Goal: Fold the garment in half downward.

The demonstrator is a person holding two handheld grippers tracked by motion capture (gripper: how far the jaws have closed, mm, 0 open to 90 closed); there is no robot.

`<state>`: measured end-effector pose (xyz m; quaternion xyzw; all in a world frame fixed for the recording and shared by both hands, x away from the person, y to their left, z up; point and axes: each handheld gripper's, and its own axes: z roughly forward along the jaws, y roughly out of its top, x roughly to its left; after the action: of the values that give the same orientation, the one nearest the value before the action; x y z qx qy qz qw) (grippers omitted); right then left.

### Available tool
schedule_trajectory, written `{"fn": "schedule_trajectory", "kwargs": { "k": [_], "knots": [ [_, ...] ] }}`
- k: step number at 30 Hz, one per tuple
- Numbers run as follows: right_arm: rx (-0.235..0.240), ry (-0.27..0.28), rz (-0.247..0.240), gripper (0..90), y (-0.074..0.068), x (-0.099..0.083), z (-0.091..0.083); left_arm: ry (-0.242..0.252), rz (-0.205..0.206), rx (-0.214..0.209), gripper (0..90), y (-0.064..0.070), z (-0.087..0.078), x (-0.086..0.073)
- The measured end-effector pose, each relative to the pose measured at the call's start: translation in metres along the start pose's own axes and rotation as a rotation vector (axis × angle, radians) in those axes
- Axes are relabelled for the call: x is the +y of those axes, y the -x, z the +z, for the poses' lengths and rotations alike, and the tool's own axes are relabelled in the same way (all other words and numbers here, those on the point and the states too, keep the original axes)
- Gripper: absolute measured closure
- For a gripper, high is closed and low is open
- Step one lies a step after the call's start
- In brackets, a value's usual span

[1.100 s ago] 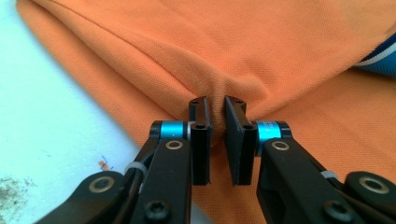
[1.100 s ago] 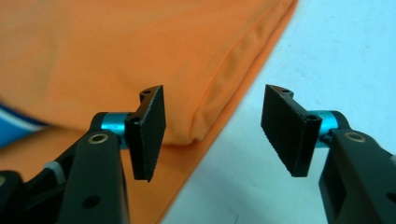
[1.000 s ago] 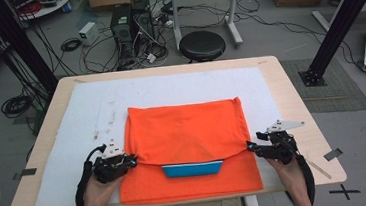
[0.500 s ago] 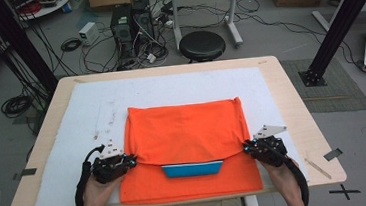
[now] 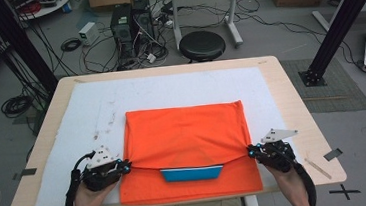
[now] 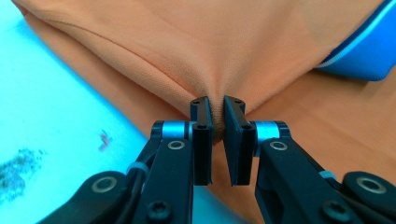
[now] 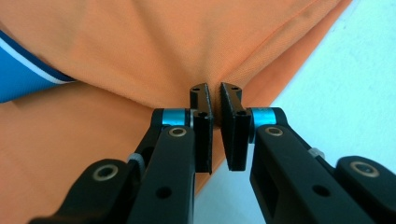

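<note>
From the high view, an orange shirt (image 5: 187, 150) lies flat on the white mat (image 5: 170, 91) covering the desk (image 5: 300, 118), its blue collar (image 5: 192, 173) near the front edge, with the left hand-held gripper (image 5: 124, 166) at the shirt's left edge and the right hand-held gripper (image 5: 250, 151) at its right edge, each where the folded-over upper layer ends. In the left gripper view, the left hand-held gripper (image 6: 217, 105) is clenched on a pinch of the orange shirt (image 6: 196, 42), the cloth puckering into folds at the jaws, with the blue collar (image 6: 362, 53) at the upper right. In the right gripper view, the right hand-held gripper (image 7: 216, 91) likewise grips a gathered fold of the shirt (image 7: 163, 42), the blue collar (image 7: 25, 70) at the left and the white mat (image 7: 345, 93) to the right.
</note>
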<state>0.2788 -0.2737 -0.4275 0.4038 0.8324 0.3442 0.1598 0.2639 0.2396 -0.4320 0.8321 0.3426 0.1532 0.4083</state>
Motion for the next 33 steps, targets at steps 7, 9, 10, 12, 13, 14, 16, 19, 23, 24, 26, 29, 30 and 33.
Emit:
{"fn": "schedule_trajectory", "kwargs": {
  "k": [7, 9, 10, 12, 13, 14, 16, 19, 23, 24, 26, 29, 30, 33],
  "knots": [
    [0.04, 0.001, 0.005, 84.8, -0.004, -0.011, -0.009, -0.004, 0.026, -0.029, 82.0, 0.01, -0.012, -0.008],
    [0.046, 0.005, 0.012, 84.7, -0.006, -0.014, -0.012, -0.007, 0.036, -0.034, 82.0, 0.013, -0.013, -0.011],
    [0.047, 0.007, 0.013, 84.8, -0.006, -0.016, -0.014, -0.007, 0.038, -0.037, 82.0, 0.014, -0.014, -0.012],
    [0.046, 0.014, 0.005, 84.8, -0.007, -0.019, -0.016, -0.007, 0.031, -0.047, 82.0, 0.015, -0.015, -0.013],
    [0.051, 0.01, 0.015, 84.7, -0.008, -0.02, -0.017, -0.007, 0.032, -0.053, 82.0, 0.016, -0.016, -0.014],
    [0.056, 0.013, 0.009, 84.8, -0.008, -0.021, -0.017, -0.01, 0.04, -0.053, 82.0, 0.017, -0.017, -0.014],
    [0.064, 0.01, 0.02, 84.8, -0.009, -0.024, -0.02, -0.006, 0.045, -0.062, 82.0, 0.019, -0.019, -0.015],
    [0.084, 0.02, 0.037, 84.8, -0.009, -0.029, -0.025, 0.003, 0.042, -0.085, 82.0, 0.022, -0.024, -0.017],
    [0.105, 0.028, 0.049, 84.8, -0.008, -0.037, -0.029, 0.0, 0.051, -0.125, 82.0, 0.022, -0.028, -0.023],
    [0.115, 0.033, 0.056, 84.8, -0.007, -0.039, -0.03, -0.005, 0.051, -0.127, 82.0, 0.022, -0.028, -0.024],
    [0.13, 0.042, 0.065, 84.8, -0.006, -0.043, -0.031, -0.01, 0.053, -0.13, 82.0, 0.023, -0.028, -0.027],
    [0.136, 0.042, 0.085, 84.7, -0.008, -0.049, -0.029, -0.014, 0.042, -0.132, 81.9, 0.024, -0.025, -0.031],
    [0.132, 0.037, 0.084, 84.7, -0.009, -0.05, -0.028, -0.023, 0.037, -0.133, 81.9, 0.024, -0.023, -0.032],
    [0.132, 0.025, 0.075, 79.3, -0.009, -0.05, -0.024, -0.039, 0.048, -0.128, 80.7, 0.025, -0.019, -0.033]
  ]
}}
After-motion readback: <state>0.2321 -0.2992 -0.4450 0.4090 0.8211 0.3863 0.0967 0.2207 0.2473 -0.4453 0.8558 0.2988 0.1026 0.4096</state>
